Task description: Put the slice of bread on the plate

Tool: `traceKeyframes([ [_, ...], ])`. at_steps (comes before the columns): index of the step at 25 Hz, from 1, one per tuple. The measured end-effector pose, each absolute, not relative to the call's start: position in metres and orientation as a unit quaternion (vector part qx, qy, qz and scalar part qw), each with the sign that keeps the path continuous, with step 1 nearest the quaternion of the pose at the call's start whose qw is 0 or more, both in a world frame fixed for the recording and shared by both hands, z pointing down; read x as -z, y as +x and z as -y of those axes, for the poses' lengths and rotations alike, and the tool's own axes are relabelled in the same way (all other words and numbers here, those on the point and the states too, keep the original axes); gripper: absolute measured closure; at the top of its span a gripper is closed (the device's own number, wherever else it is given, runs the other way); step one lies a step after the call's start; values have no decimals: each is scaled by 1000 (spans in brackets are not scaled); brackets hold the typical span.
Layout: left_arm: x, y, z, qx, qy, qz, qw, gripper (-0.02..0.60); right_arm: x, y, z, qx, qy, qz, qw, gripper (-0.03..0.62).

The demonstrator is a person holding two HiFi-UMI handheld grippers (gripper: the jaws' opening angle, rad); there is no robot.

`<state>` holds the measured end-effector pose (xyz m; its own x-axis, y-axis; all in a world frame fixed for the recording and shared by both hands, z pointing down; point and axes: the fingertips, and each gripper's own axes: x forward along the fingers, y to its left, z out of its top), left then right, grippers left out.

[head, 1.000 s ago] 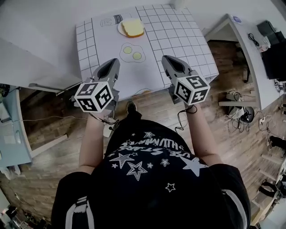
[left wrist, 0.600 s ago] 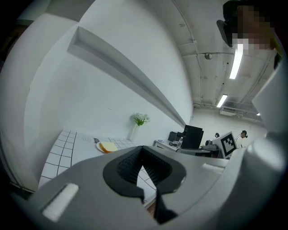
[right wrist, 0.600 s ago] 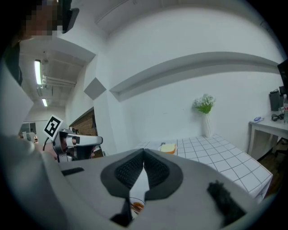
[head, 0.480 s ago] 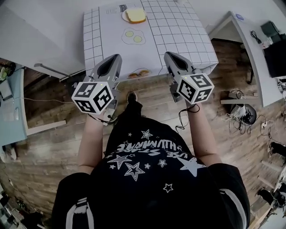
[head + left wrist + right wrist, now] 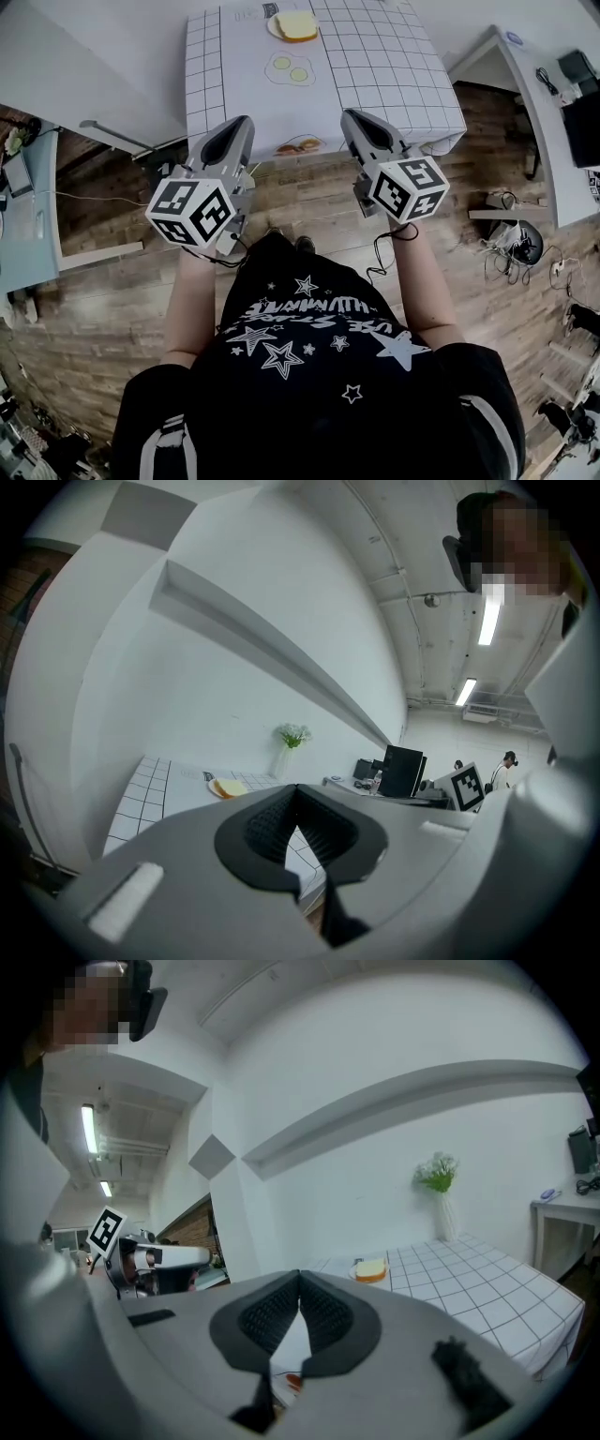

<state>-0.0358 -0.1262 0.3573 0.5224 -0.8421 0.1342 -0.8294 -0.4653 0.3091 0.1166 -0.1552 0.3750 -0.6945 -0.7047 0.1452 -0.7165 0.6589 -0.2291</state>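
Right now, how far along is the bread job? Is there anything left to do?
Done, by the look of it: the slice of bread lies on the plate at the far end of the table. In hand: nothing; the left gripper and right gripper are both shut and empty, held short of the table's near edge. Left: nothing that I can see.

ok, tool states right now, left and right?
Left tool: closed, holding nothing.
Right tool: closed, holding nothing.
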Motion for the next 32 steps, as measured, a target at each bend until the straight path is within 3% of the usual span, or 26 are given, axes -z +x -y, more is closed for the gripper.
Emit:
traceKeyframes([
  [32, -356, -109, 78, 25, 910, 371, 183, 572, -337, 27, 73, -91, 488, 867, 33, 580],
])
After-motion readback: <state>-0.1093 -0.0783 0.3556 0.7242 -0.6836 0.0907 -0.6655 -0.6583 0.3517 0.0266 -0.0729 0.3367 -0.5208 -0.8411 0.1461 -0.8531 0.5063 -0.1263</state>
